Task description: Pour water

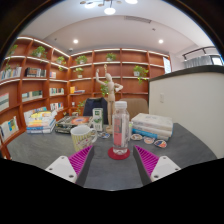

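A clear plastic water bottle [120, 127] stands upright on a red coaster [119, 153] on the grey table [40, 148], just ahead of my fingers and midway between them. To its left sits a pink cup [82, 135], also beyond the fingers. My gripper [112, 162] is open, its magenta pads [80, 161] spread wide, with nothing between them. The bottle's cap looks white.
A stack of books [41, 122] lies at the left of the table. Folded cloths or papers [152, 125] sit to the right of the bottle. Small items [97, 119] stand behind the cup. Wooden bookshelves [100, 75] line the back walls.
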Available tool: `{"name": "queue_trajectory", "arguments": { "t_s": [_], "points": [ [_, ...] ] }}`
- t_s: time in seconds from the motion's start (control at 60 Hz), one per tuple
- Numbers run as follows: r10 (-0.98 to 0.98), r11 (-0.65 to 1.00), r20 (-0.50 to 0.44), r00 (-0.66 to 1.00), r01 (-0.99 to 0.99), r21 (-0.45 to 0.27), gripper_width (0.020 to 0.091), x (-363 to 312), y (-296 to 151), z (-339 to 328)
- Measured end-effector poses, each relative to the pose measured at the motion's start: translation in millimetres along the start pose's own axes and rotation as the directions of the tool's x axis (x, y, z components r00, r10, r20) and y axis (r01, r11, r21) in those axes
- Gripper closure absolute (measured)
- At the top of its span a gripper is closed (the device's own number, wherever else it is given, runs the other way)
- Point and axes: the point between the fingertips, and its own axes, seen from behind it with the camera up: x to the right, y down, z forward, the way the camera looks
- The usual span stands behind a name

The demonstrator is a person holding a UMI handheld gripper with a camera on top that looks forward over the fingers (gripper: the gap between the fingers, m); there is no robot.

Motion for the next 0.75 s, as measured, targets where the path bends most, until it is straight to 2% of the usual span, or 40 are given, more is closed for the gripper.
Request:
{"name": "queue_trajectory", "arguments": {
  "t_s": [0.15, 0.333, 0.55, 0.75],
  "points": [
    [0.009, 1.000, -0.041, 0.999, -0.010, -0.023, 0.0281, -14, 2, -40],
    [0.015, 1.000, -0.066, 0.998, -0.014, 0.019, 0.0280, -23, -18, -71],
    [0.027, 0.999, -0.080, 0.996, -0.024, 0.038, 0.0280, -25, -30, -82],
    [0.033, 0.999, -0.059, 0.998, -0.032, 0.014, 0.0282, -34, -21, -82]
  ]
}}
